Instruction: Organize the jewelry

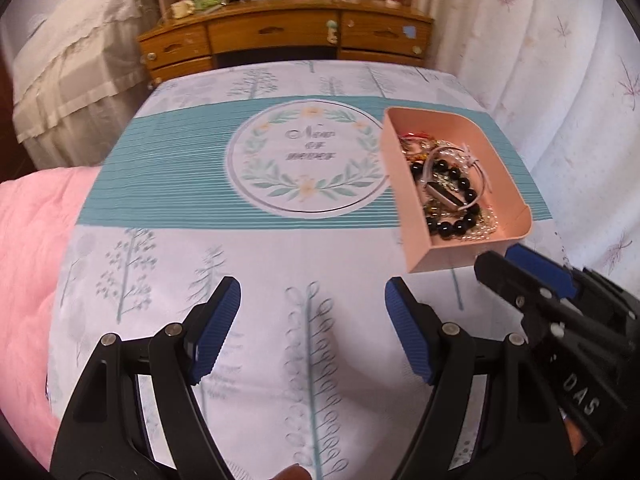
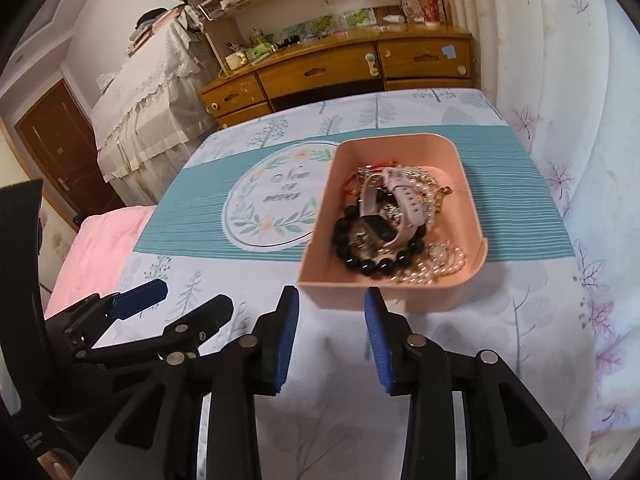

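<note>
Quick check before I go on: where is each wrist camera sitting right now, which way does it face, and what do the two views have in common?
Left wrist: sits behind the left gripper, open over the tablecloth, facing the wooden desk; the pink tray lies ahead to its right, and the right gripper enters at the right edge.
Right wrist: sits behind the right gripper, open, aimed straight at the pink tray holding the black bead bracelet and watch; the left gripper shows at lower left.
Shared: tray, tablecloth, desk, each other's gripper.
</note>
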A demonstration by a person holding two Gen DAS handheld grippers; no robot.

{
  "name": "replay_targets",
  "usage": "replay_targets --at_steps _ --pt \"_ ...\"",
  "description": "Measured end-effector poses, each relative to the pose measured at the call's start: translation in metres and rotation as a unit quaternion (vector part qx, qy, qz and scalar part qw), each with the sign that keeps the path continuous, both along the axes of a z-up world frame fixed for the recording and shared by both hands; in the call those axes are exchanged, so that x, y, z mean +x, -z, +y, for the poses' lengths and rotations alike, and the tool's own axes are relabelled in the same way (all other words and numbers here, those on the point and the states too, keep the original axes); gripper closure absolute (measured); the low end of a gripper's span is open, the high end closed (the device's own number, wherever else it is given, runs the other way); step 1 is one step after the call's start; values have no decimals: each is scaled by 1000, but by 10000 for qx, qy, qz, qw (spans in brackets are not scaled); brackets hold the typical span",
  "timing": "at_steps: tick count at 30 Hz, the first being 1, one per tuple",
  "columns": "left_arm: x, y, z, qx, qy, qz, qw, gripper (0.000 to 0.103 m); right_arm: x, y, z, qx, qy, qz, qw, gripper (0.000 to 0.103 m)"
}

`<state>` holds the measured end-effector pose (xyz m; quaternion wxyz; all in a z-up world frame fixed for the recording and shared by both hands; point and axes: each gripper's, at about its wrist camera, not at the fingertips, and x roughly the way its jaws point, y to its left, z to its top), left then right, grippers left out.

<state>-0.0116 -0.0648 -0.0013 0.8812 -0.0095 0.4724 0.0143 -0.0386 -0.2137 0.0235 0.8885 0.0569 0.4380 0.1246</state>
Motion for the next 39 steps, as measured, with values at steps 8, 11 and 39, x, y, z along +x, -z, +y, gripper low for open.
replay_targets --at_steps 8,11,39 --pt "-28 -4 8 39 -241 -256 9994 30 -34 0 14 -17 9 -188 9998 68" --pt "-32 -4 8 -10 -234 -288 9993 30 -42 -2 12 -75 75 -285 9995 68" --pt "-38 -9 5 67 -233 -442 9987 30 -49 -7 6 -210 304 -432 9984 68"
